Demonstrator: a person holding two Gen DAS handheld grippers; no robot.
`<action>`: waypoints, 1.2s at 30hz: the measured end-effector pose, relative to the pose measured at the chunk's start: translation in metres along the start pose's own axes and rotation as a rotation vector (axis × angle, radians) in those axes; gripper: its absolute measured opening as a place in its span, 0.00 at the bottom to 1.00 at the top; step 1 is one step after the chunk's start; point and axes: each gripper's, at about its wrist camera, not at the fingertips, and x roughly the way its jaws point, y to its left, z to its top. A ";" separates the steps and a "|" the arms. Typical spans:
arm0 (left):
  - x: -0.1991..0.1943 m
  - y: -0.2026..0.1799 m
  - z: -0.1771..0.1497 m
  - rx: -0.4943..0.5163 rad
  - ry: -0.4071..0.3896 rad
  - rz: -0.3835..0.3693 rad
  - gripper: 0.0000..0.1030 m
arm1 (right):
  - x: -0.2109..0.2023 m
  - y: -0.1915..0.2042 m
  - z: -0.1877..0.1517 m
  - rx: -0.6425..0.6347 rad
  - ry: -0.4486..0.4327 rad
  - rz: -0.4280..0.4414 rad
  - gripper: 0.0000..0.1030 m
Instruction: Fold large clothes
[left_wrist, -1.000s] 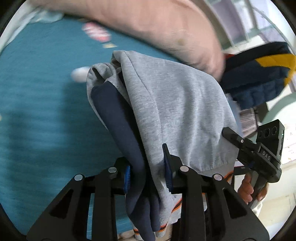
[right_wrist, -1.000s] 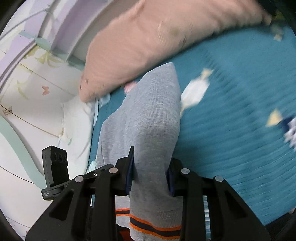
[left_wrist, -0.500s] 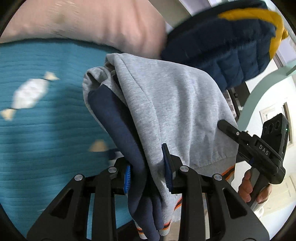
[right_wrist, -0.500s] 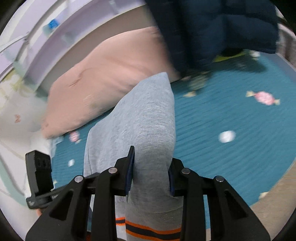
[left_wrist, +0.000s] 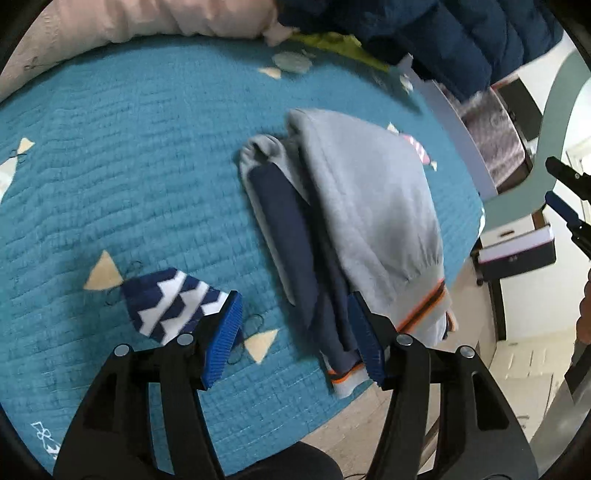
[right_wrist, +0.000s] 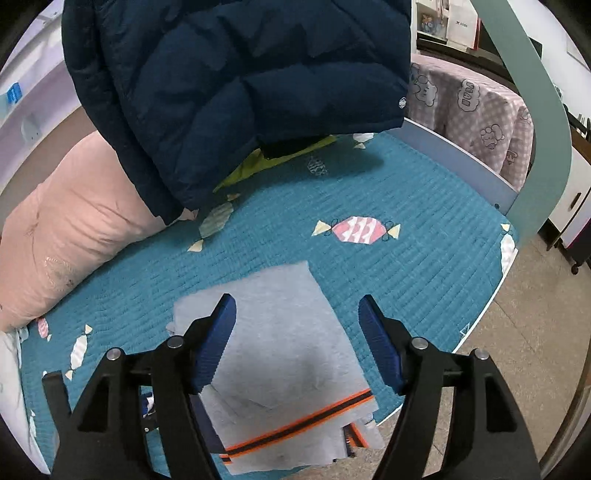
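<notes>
Both our left gripper (left_wrist: 295, 332) and right gripper (right_wrist: 297, 341) have just spread off the folded grey sweatshirt (right_wrist: 280, 354), navy sleeve and orange-striped hem showing, lying near the teal quilt's (right_wrist: 406, 266) edge.

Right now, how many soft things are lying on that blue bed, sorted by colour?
Grey: 1, the folded sweater
Navy: 1, the puffy jacket
Pink: 1, the long pillow
Yellow-green: 1, a cloth partly under the jacket
Total: 4, all on the teal quilt
</notes>
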 end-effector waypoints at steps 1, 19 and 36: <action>0.004 -0.005 0.000 0.014 0.000 0.010 0.57 | 0.003 0.000 -0.004 -0.006 0.002 0.004 0.64; 0.082 -0.090 -0.019 0.321 -0.038 0.209 0.25 | 0.122 -0.063 -0.126 0.297 0.337 -0.035 0.10; 0.050 -0.096 -0.023 0.339 -0.085 0.173 0.17 | 0.081 -0.049 -0.125 0.248 0.269 -0.128 0.09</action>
